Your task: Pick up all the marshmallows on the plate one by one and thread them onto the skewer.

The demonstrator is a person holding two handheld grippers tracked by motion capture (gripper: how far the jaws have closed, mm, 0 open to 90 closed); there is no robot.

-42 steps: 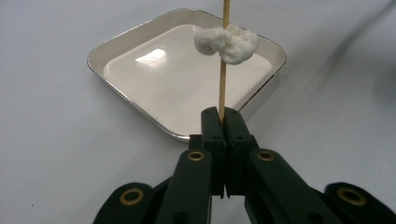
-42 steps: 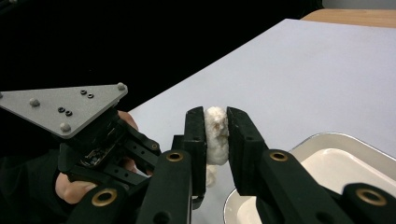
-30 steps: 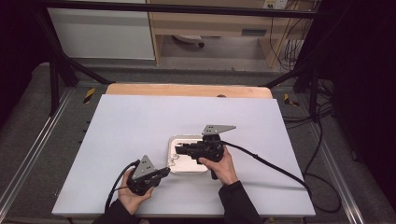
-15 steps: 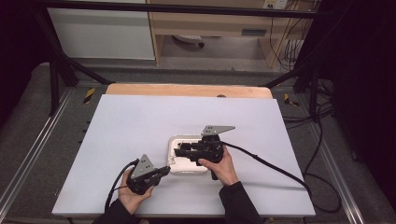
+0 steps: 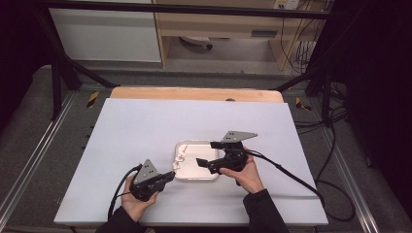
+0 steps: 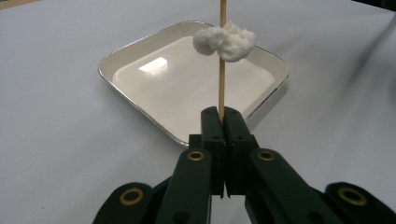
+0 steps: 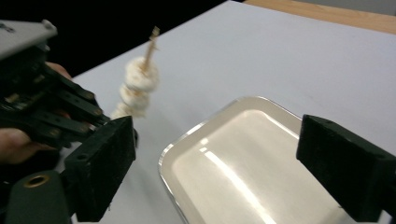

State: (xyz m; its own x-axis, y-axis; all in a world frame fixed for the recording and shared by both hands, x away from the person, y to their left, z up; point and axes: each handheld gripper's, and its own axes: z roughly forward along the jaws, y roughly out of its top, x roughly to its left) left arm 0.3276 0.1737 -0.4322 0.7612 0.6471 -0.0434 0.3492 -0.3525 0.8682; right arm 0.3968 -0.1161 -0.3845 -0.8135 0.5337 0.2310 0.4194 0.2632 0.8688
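Skewer loading, step between pieces. The left gripper [image 5: 167, 177], near the desk's [image 5: 145, 126] front edge, has its fingers [image 6: 211, 126] closed hard on the butt of a thin wooden skewer [image 6: 222, 88], which reaches out over the front-left corner of the white tray [image 5: 206, 177] lying in the front half of the desk. White puffy pieces [image 5: 181, 156], probably marshmallows, sit threaded along the skewer, clear of the tray floor. The right gripper [image 5: 206, 154] hovers over the tray's right half; its fingers [image 7: 100, 172] have just been opening and now stand wide apart with nothing between them, which suggests a piece has just been let go on the skewer.

Next move, as judged: if more is to be threaded, the right gripper must fetch another piece, though none lies loose on the desk or in the tray; otherwise the loaded skewer wants laying down into the tray, with the left grip kept firm so the stick does not pivot.

Views compared. The left gripper view looks along the stick, so the pieces merge into one lump [image 6: 225, 41] but the clamp on the wood is plain. The right gripper view, blurred, shows the skewer from the side with about three pieces [image 7: 135, 88] stacked, and the bare, glossy tray floor [image 7: 243, 172]. The high view fixes where everything lies on the desk.
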